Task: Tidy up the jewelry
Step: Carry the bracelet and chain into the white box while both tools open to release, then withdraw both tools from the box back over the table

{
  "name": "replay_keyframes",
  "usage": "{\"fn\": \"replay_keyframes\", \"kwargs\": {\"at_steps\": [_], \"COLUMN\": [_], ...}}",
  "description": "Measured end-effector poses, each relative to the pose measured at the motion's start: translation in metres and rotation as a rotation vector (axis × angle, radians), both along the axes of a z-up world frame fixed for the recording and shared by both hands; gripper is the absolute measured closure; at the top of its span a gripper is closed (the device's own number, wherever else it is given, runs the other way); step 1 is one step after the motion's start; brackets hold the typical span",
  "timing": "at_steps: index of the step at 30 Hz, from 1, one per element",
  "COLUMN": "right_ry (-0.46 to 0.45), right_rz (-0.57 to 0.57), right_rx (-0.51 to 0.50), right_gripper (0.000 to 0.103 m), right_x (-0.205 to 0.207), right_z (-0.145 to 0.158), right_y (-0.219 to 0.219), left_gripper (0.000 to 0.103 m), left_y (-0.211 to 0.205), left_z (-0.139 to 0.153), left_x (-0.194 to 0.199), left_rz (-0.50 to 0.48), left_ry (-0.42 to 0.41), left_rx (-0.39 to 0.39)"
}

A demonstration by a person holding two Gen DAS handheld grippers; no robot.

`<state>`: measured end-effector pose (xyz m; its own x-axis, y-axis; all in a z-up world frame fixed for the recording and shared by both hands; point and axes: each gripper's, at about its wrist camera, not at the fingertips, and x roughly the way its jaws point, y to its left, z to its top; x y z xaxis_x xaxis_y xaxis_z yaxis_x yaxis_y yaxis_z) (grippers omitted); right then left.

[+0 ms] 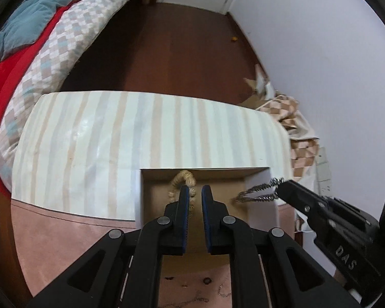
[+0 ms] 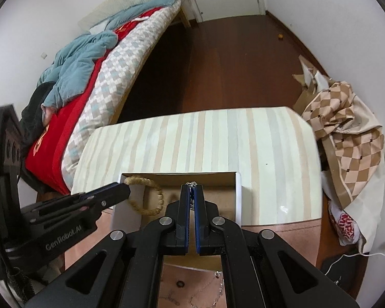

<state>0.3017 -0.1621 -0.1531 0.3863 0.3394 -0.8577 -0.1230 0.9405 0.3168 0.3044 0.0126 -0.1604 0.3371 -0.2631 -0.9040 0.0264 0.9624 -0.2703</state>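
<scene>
An open cardboard box [image 1: 261, 179] [image 2: 237, 192] sits on the pink mat at the edge of the striped table. My left gripper [image 1: 194, 192] [image 2: 125, 192] is shut on a tan beaded bracelet [image 1: 183, 177] [image 2: 151, 200] and holds it over the box's left side. My right gripper [image 2: 192, 188] [image 1: 279, 190] is shut on a silver chain bracelet [image 1: 256, 192] [image 2: 191, 184] and holds it over the box's right side. More jewelry, a silver chain [image 2: 213, 290] and small dark rings [image 1: 206, 279] [image 2: 179, 283], lies on the mat in front of the box.
The striped table top [image 1: 115, 141] [image 2: 218, 138] extends beyond the box. A bed with a checkered quilt [image 1: 64, 38] [image 2: 115, 77] stands to the left. Checkered fabric and cardboard [image 1: 290, 123] [image 2: 346, 128] are piled to the right by the wall. Dark wood floor lies beyond.
</scene>
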Motion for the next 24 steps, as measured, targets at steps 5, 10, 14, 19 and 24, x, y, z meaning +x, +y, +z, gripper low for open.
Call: {"fn": "replay_keyframes", "kwargs": {"at_steps": [5, 10, 14, 19, 24], "right_ry": [0.077, 0.071, 0.037, 0.005, 0.003], "right_rz": [0.006, -0.011, -0.022, -0.035, -0.061], "right_rx": [0.039, -0.001, -0.120, -0.304, -0.368], "right_gripper": [0.098, 0.060, 0.037, 0.010, 0.002], "right_x": [0.009, 0.003, -0.011, -0.037, -0.058], "right_z": [-0.015, -0.012, -0.006, -0.013, -0.026], "right_y": [-0.004, -0.012, -0.013, -0.002, 0.001], "left_gripper": [0.063, 0.034, 0.008, 0.000, 0.000], "left_y": [0.002, 0.004, 0.007, 0.015, 0.021], "left_z": [-0.001, 0.011, 0.015, 0.006, -0.005], "left_x": [0.002, -0.004, -0.014, -0.041, -0.060], "left_rz": [0.028, 0.046, 0.054, 0.091, 0.107], "left_ry": [0.009, -0.041, -0.087, -0.137, -0.136], "left_rx": [0.015, 0.073, 0.147, 0.254, 0.301]}}
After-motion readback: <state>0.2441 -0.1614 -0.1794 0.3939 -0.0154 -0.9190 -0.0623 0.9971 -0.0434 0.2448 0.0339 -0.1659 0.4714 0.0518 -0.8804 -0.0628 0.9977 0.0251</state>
